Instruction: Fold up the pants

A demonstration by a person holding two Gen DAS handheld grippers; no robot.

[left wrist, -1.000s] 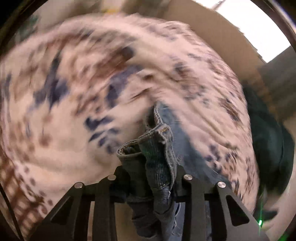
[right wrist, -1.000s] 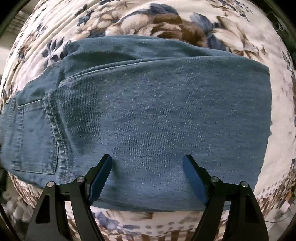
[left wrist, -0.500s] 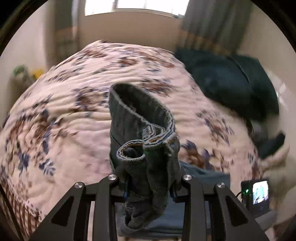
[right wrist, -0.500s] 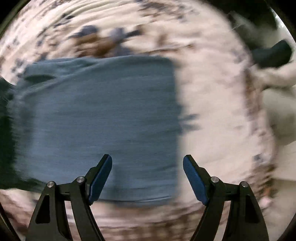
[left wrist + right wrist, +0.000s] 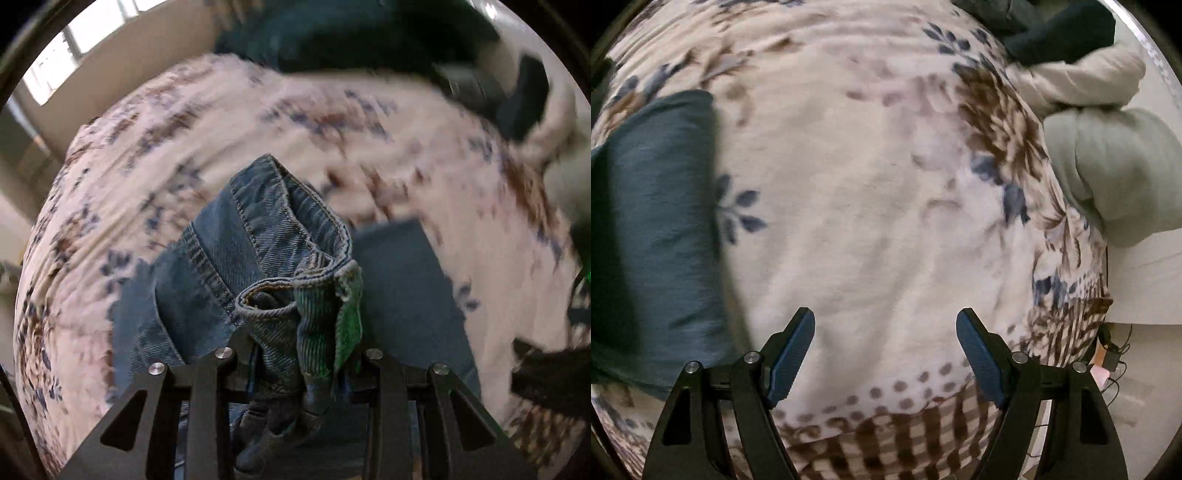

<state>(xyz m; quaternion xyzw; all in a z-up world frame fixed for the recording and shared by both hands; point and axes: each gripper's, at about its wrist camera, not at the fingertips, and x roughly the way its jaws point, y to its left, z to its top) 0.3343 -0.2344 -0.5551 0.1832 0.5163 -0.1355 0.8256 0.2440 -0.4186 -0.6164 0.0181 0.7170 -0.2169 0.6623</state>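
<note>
The left gripper (image 5: 299, 354) is clamped on a bunched wad of the pants (image 5: 258, 258), pinching the thick stitched waistband so that it stands up in a crumpled loop between the 2 jaws. Below and beyond that handful, the rest of the denim lies flat on the flowered blanket (image 5: 369, 122), and a smooth rectangular panel of it spreads off to the right of the grip. The right gripper (image 5: 884, 350) has its jaws wide apart with nothing between them; it hangs over bare blanket, with the pants showing only as a blue slab at the far left of its view, beside it and not touching. A pale rolled cloth (image 5: 1108, 177) and some dark fabric (image 5: 1063, 29) sit at the blanket's far edge, well apart from the work. Judging by how things lie, the task looks roughly midway: the legs seem already laid into a compact flat stack, while the waist end is lifted and not yet set down. What is left is probably carrying that end across onto the stack, letting go, and smoothing the bundle.
</note>
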